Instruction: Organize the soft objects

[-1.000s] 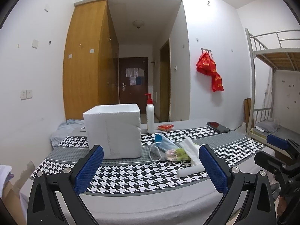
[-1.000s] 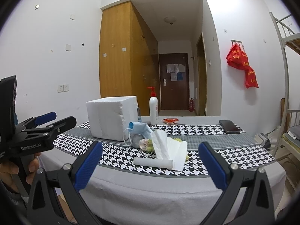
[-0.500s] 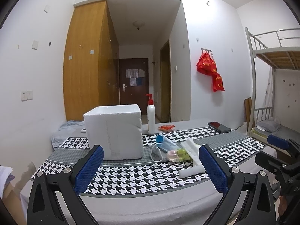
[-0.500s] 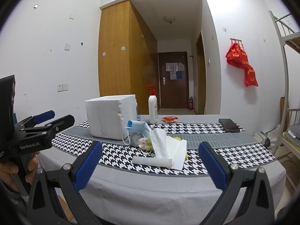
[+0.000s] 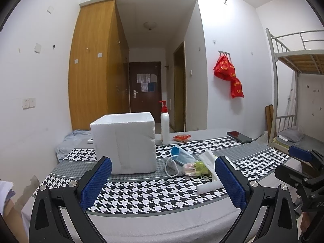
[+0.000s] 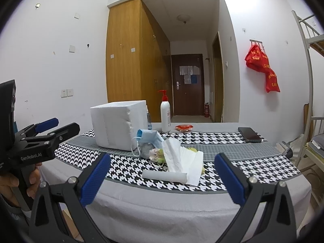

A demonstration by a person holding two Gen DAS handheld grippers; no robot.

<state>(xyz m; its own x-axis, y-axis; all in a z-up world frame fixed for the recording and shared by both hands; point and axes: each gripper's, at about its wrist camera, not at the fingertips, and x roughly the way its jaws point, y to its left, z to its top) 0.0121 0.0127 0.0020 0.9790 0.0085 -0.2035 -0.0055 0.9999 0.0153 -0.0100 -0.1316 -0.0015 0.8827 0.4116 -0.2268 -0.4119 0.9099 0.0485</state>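
A white foam box (image 5: 123, 143) (image 6: 119, 127) stands on the table with the houndstooth cloth (image 5: 141, 192) (image 6: 253, 166). To its right lies a heap of soft things: a blue face mask (image 5: 182, 156) (image 6: 148, 136), a small yellow-green packet (image 5: 197, 165) (image 6: 158, 154) and white tissue paper (image 5: 208, 174) (image 6: 182, 166). My left gripper (image 5: 162, 180) hangs open short of the table's near edge, nothing between its fingers. My right gripper (image 6: 162, 180) is open too, level with the tissue and well short of it.
A pump bottle (image 5: 165, 123) (image 6: 165, 113), a red snack packet (image 5: 182, 137) (image 6: 183, 127) and a black phone (image 5: 239, 136) (image 6: 250, 134) sit toward the far side. A bunk bed (image 5: 293, 70) stands at the right. A wooden wardrobe (image 5: 95, 64) lines the left wall.
Both cameras have crept slightly nearer the table and the heap. Nothing on the table has moved, and both grippers remain open.
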